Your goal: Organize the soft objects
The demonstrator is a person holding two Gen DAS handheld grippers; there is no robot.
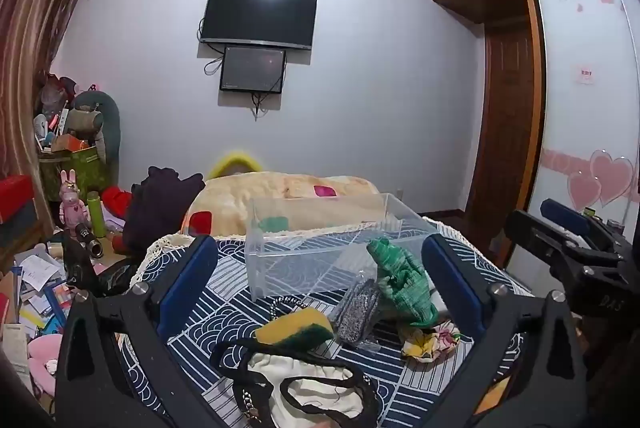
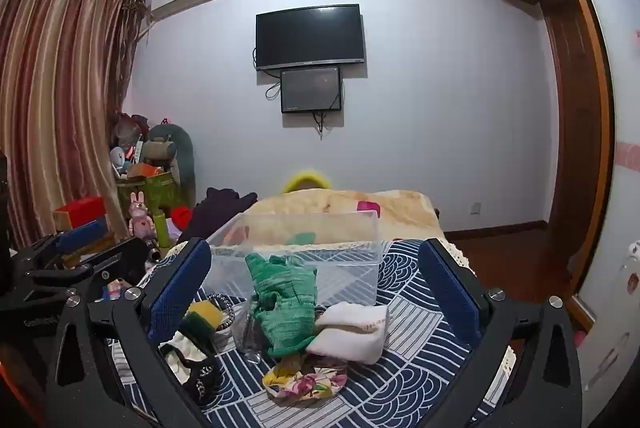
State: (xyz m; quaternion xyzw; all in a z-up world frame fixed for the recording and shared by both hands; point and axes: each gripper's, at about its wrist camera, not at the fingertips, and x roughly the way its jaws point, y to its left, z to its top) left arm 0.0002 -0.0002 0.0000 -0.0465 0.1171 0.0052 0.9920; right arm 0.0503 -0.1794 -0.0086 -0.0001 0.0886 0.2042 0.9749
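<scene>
A clear plastic bin [image 1: 320,248] [image 2: 296,252] stands on the blue patterned cloth. In front of it lie a green knit glove [image 1: 400,280] [image 2: 286,304], a yellow-green sponge [image 1: 294,330] [image 2: 202,316], a grey scrubber in clear wrap [image 1: 356,310], a floral scrunchie [image 1: 430,340] [image 2: 306,380], a cream cloth with black trim [image 1: 308,384] [image 2: 188,360] and a folded white cloth [image 2: 352,328]. My left gripper [image 1: 320,276] is open and empty above the pile. My right gripper [image 2: 316,284] is open and empty; it also shows in the left wrist view [image 1: 568,240].
A beige blanket [image 1: 288,199] lies behind the bin. Dark clothing [image 1: 160,207] and a cluttered floor with toys and papers [image 1: 40,268] are to the left. A wooden wardrobe [image 1: 508,107] stands on the right. The bed edge drops off on the right.
</scene>
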